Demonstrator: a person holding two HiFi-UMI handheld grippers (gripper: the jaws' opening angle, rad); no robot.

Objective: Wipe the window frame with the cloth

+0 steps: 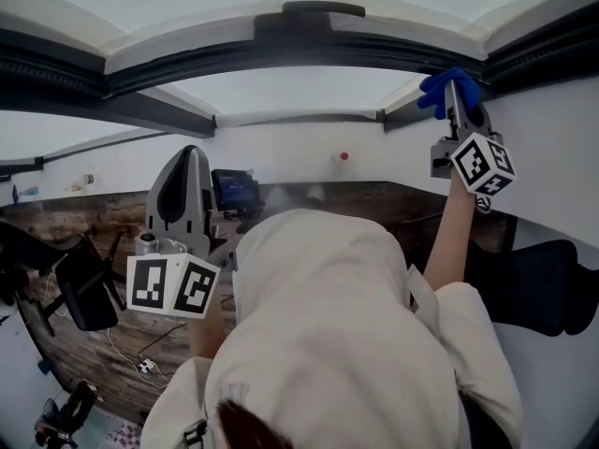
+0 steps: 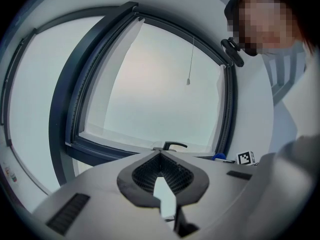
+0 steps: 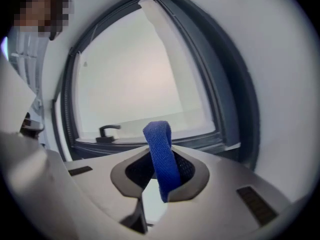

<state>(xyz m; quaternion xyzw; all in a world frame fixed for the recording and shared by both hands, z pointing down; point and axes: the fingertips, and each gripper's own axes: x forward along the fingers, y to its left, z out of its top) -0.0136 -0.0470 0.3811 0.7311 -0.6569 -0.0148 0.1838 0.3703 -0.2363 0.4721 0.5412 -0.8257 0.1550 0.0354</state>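
Note:
The dark window frame (image 1: 309, 50) arches across the top of the head view, around pale glass. My right gripper (image 1: 456, 90) is raised to the frame's right corner and is shut on a blue cloth (image 1: 447, 89), which lies against or very near the frame. In the right gripper view the folded blue cloth (image 3: 161, 156) sticks out between the jaws, with the frame (image 3: 235, 104) and a window handle (image 3: 107, 131) beyond. My left gripper (image 1: 189, 152) is held low at the left, away from the window. It (image 2: 160, 154) is shut with nothing in it.
A person's hooded top (image 1: 328, 325) fills the middle of the head view. Below are a wooden desk (image 1: 103, 344), a small screen (image 1: 234, 190), cables, and black chairs at left (image 1: 80, 293) and right (image 1: 552, 288). A white wall (image 1: 552, 157) flanks the window.

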